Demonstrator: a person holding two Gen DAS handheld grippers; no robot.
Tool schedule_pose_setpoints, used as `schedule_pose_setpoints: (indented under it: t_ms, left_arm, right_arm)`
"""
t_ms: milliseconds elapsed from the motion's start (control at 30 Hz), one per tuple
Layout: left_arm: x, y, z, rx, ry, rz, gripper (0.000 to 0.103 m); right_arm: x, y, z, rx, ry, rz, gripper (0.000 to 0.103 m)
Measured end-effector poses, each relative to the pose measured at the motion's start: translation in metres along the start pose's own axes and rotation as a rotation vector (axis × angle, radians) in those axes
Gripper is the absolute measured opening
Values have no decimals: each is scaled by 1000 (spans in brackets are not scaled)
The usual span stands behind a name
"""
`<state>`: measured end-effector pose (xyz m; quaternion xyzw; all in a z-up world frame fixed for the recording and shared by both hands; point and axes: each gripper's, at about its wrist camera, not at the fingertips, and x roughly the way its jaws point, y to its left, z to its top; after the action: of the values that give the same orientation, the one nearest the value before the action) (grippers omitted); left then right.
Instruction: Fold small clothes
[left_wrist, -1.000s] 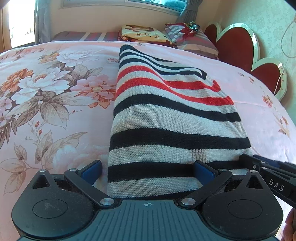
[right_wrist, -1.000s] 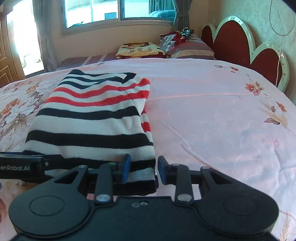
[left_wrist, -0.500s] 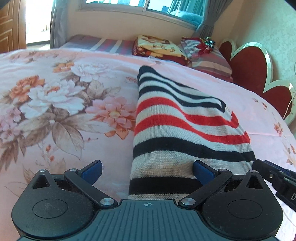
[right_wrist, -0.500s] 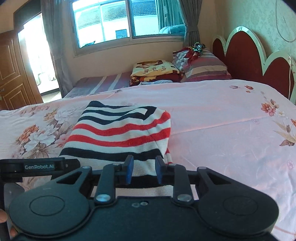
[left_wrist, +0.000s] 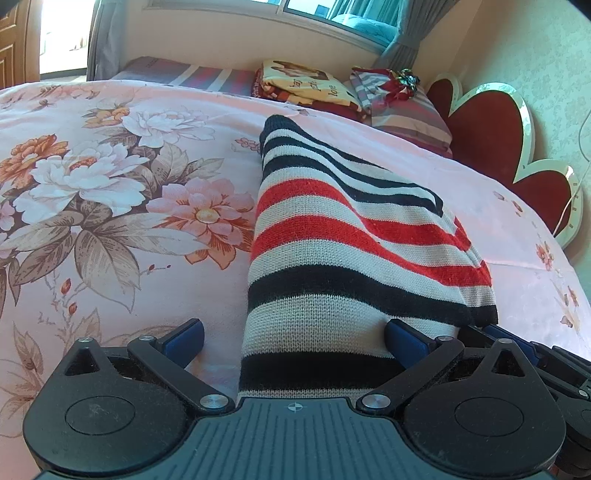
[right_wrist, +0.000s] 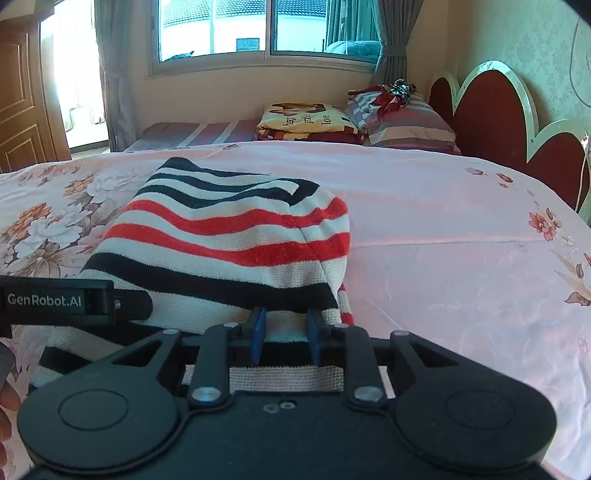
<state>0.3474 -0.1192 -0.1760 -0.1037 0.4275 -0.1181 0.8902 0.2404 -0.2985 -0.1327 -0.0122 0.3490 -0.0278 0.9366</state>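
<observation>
So the striped sweater (left_wrist: 343, 258) is folded into a long strip on the pink floral bedspread (left_wrist: 110, 229), running from right under both grippers up toward 12 o'clock in each wrist view.

Left gripper (left_wrist: 293, 338): fingers spread wide. The left blue pad sits over bare bedspread at about 9 o'clock of the sweater's near end, clear of the fabric; the right pad lies on top of the knit near its right side. It isn't pinching anything that I can see.

Right gripper (right_wrist: 284, 334): fingers drawn close together with a fold of the sweater's (right_wrist: 229, 236) near edge bunched up between the blue pads, and the cloth tents up over them. I'd call that pinched. The two grippers sit side by side at the near hem, the left one's body (right_wrist: 55, 301) poking in at 9 o'clock of the right wrist view.

Edges: the long left edge is straight and clean in the left wrist view; the far end is narrow and black-striped, and the right edge looks rounded and doubled.

Room: lots of open bedspread from 1 to 4 o'clock of the sweater in the right view, and flowery bedspread from 8 to 11. Pillows (right_wrist: 402, 122) and the red headboard (right_wrist: 491, 118) are well apart at the far end.
</observation>
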Motion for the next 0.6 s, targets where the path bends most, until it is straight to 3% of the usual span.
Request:
schedule_pose_setpoints:
  t_ms: [100,167,267,433,600]
  left_arm:
    - [0,0,3,5,13,-3,103]
    - [1,0,5,9,22,-11,103]
    - [3,0,9,6,32,-22,103]
    - [10,-1,13,-8,48,-45,103]
    - [18,0,18,-19,67,-82,103]
  right_arm:
    - [-4,-7,4,32,6,47,31]
    - [-8,-10,7,46,4,76,53]
    - [-14,-11,11,44,-26,61,66]
    - [-5,-25,18,76,-3,52,70]
    - [17,-43,20,149,83,109,74]
